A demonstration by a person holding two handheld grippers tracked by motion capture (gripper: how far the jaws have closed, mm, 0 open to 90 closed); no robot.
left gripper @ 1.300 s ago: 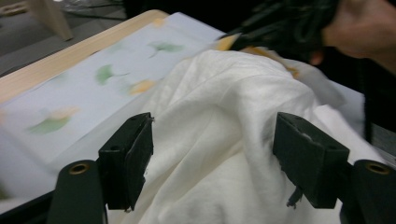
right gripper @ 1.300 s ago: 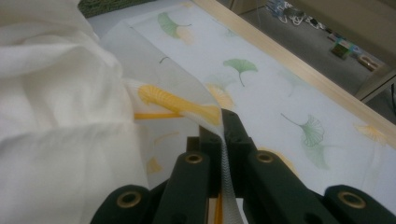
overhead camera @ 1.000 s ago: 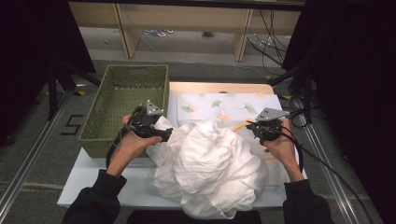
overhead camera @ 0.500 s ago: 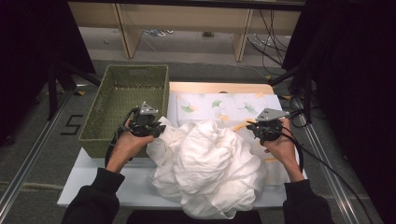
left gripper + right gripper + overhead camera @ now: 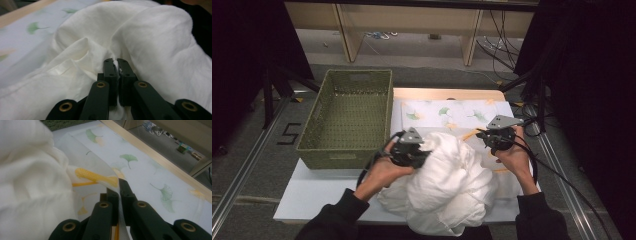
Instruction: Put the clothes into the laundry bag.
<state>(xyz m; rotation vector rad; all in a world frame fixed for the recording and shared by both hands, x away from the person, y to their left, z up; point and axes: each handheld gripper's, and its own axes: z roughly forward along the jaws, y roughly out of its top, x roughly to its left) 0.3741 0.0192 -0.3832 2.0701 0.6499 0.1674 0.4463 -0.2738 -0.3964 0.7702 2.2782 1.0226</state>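
A big crumpled white cloth [image 5: 452,180] is heaped on the near middle of the table. My left gripper [image 5: 418,152] presses into its left side. In the left gripper view the jaws are shut on a fold of this white cloth [image 5: 82,47], pinched at the tips [image 5: 116,64]. A thin cloth printed with green and yellow ginkgo leaves [image 5: 447,112] lies spread behind and under the heap. My right gripper [image 5: 487,136] is at its right part, shut on an edge of the leaf cloth [image 5: 100,176] that lifts up between the jaws [image 5: 118,185].
A green woven basket [image 5: 347,115] stands at the left, with nothing visible inside. The white table board [image 5: 327,195] has a wooden far edge [image 5: 447,93]. Black cables [image 5: 557,175] trail off to the right. Dark frames and shelving stand beyond the table.
My left gripper has moved right and nearer to the person, taking the white cloth's left side with it; the heap has bunched up. The right gripper has stayed put.
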